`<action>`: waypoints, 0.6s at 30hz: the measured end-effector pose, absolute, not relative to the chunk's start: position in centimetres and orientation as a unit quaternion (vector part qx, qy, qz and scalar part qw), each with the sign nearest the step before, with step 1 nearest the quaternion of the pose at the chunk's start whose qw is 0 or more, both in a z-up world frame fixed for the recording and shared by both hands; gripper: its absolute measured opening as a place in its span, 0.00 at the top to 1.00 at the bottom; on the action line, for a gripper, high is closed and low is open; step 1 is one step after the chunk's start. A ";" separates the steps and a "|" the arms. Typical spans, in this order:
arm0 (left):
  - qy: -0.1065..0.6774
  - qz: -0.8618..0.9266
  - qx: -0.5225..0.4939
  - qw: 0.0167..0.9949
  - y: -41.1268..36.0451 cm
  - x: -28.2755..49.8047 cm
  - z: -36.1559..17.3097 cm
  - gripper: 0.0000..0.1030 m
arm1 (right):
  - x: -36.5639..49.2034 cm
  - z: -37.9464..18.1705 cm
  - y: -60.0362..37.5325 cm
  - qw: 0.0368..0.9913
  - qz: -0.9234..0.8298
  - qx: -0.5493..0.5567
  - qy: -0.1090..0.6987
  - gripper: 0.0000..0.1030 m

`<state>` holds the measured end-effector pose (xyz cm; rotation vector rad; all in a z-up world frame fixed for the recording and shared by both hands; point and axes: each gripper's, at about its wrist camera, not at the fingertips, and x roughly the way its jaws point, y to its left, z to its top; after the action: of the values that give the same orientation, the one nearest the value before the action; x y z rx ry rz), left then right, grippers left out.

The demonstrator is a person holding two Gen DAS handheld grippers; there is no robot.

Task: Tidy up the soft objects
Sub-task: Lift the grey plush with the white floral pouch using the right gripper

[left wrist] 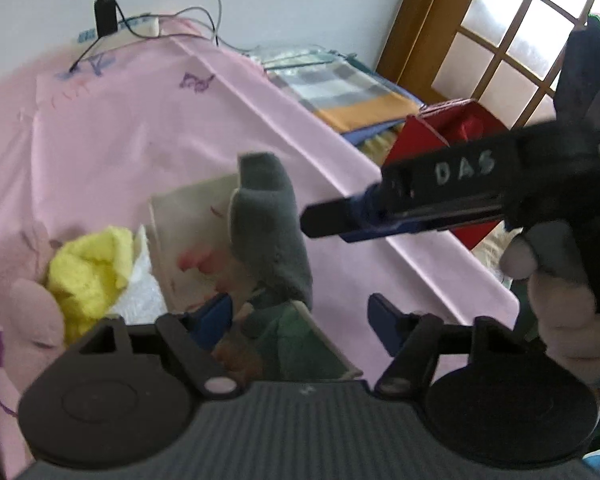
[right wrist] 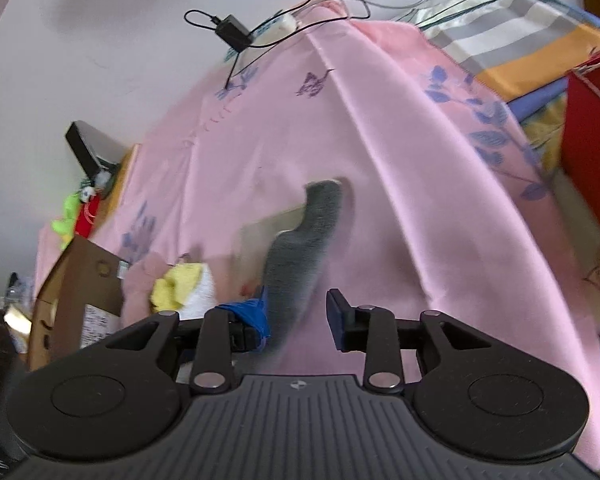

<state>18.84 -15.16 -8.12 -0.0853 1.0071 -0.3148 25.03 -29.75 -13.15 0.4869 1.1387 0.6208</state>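
On the pink sheet [left wrist: 140, 128] stands a pale box [left wrist: 188, 240], with a grey sock [left wrist: 268, 232] draped over its rim and a yellow cloth [left wrist: 88, 272] just left of it. The left gripper [left wrist: 300, 320] stands wide apart over the box, touching nothing clearly. The right gripper [right wrist: 300, 316] is parted too; the blurred sock [right wrist: 300, 256] hangs between its fingers, and whether either pad touches it I cannot tell.
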 end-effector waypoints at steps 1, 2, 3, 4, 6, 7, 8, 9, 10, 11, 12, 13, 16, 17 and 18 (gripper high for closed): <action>0.476 -0.152 -0.036 0.866 -15.4 18.7 -8.2 0.39 | 25.2 -13.3 -29.5 0.767 0.287 0.225 0.528 0.85; 0.474 -0.159 -0.036 0.865 -15.6 18.6 -8.2 0.53 | 25.2 -13.5 -29.2 0.764 0.288 0.224 0.532 0.85; 0.478 -0.166 -0.042 0.862 -15.7 18.6 -8.3 0.55 | 25.3 -13.7 -28.9 0.761 0.291 0.221 0.537 0.84; 0.481 -0.169 -0.047 0.859 -15.9 18.7 -8.5 0.55 | 25.3 -13.9 -28.7 0.758 0.293 0.217 0.541 0.84; 0.477 -0.171 -0.042 0.861 -16.2 18.6 -8.6 0.55 | 25.4 -14.3 -28.2 0.752 0.298 0.212 0.549 0.84; 0.476 -0.176 -0.044 0.861 -16.3 18.6 -8.6 0.55 | 25.4 -14.5 -28.1 0.749 0.300 0.212 0.551 0.84; 0.475 -0.183 -0.051 0.859 -16.4 18.6 -8.6 0.55 | 25.4 -14.7 -28.0 0.746 0.301 0.214 0.554 0.84; 0.475 -0.192 -0.060 0.857 -16.5 18.5 -8.5 0.55 | 25.5 -14.9 -28.0 0.744 0.302 0.215 0.557 0.83; 0.476 -0.199 -0.064 0.854 -16.7 18.4 -8.6 0.59 | 25.6 -15.1 -27.9 0.742 0.301 0.214 0.560 0.83; 0.477 -0.199 -0.061 0.854 -16.9 18.4 -8.8 0.59 | 25.6 -15.3 -27.9 0.742 0.301 0.209 0.562 0.83; 0.478 -0.202 -0.058 0.853 -17.0 18.4 -8.9 0.59 | 25.6 -15.4 -27.8 0.743 0.301 0.203 0.562 0.83; 0.479 -0.206 -0.059 0.851 -17.1 18.3 -9.1 0.59 | 25.5 -15.5 -27.9 0.744 0.302 0.201 0.561 0.83; 0.476 -0.222 -0.063 0.849 -17.0 18.2 -9.0 0.59 | 25.5 -15.5 -27.7 0.745 0.313 0.193 0.557 0.84; 0.475 -0.227 -0.063 0.848 -17.1 18.2 -9.0 0.59 | 25.5 -15.5 -27.7 0.743 0.316 0.192 0.557 0.85; 0.473 -0.232 -0.060 0.848 -17.2 18.1 -8.9 0.59 | 25.6 -15.7 -27.8 0.739 0.318 0.201 0.559 0.87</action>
<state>18.06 -17.20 -8.93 -0.1271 0.9978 -0.4886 25.62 -27.80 -15.67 0.4422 1.2267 0.6989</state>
